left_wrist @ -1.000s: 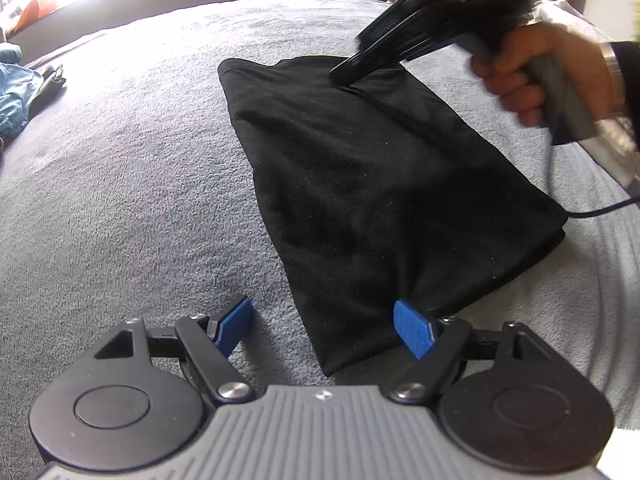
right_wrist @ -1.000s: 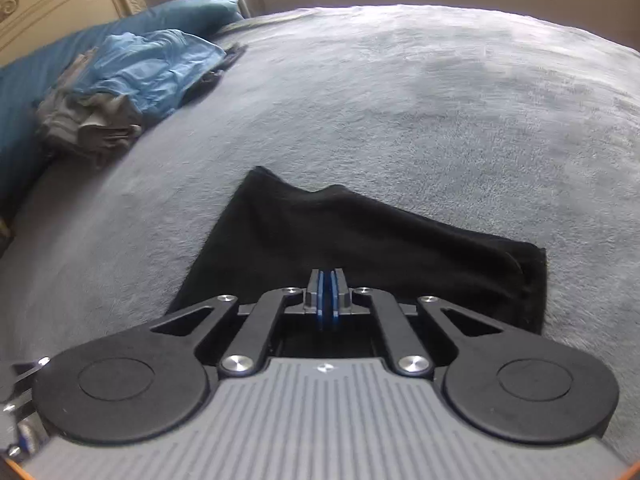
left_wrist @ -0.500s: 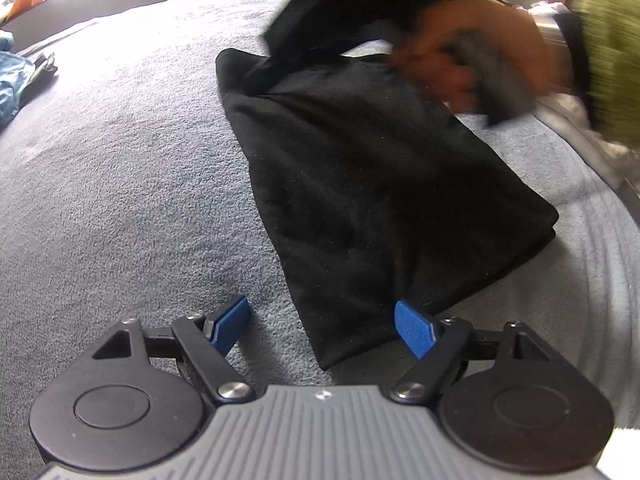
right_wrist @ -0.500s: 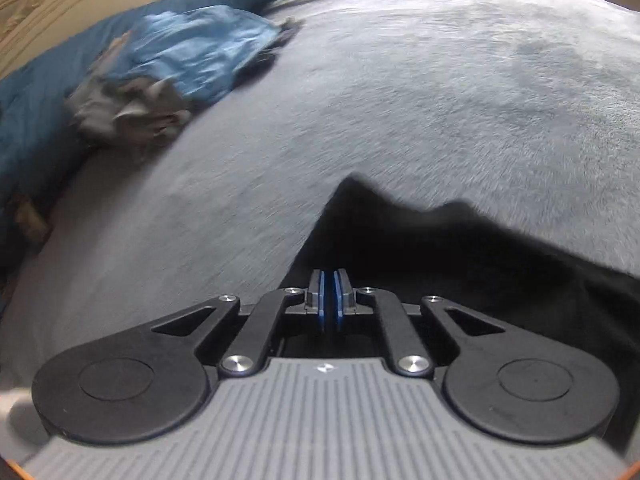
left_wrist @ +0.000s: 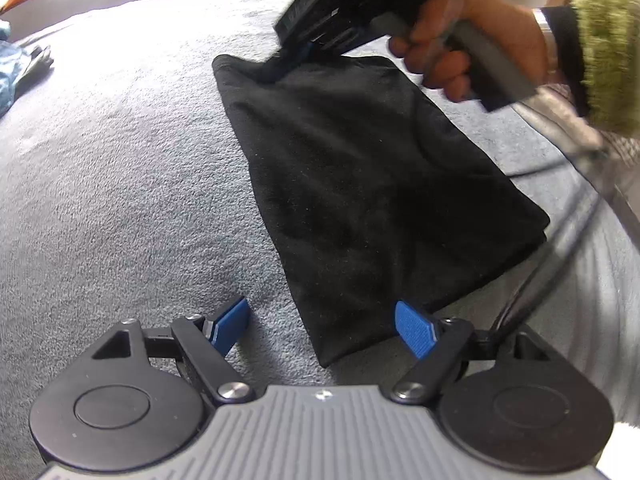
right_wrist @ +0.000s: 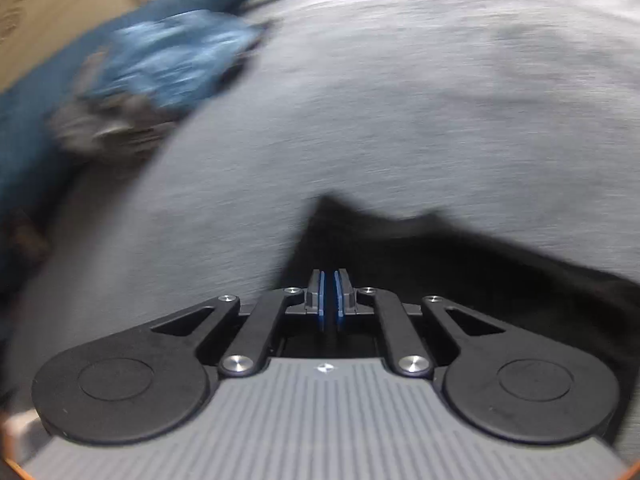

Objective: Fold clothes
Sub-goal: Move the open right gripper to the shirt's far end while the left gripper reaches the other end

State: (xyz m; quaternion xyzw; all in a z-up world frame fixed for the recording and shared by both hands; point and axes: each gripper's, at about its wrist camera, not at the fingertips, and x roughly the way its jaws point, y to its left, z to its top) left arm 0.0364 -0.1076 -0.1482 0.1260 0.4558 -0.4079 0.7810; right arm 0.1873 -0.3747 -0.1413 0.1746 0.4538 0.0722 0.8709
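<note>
Change: over the last second my right fingers [right_wrist: 330, 300] have swept along the far edge of the black garment [left_wrist: 372, 196] toward its far left corner; the right view is smeared with motion.
Right fingers now: all but closed, only a slit between the pads; I see no cloth pinched there, though the dark fabric behind makes it hard to be sure.
Left fingers [left_wrist: 324, 326]: spread wide, holding nothing, unmoved over the near corner.
Meaning: I judge the fold so far is laid and I am working the far edge, smoothing it or seeking a new hold.
Garment: flat on the grey bed [left_wrist: 120, 200], a folded oblong running from 11 o'clock to 4 o'clock in the left view.
Relative to fingers: its near corner lies between the left pads, toward the right one.
Other clothes: blue heap [right_wrist: 172, 64] at 10 o'clock, well apart.
</note>
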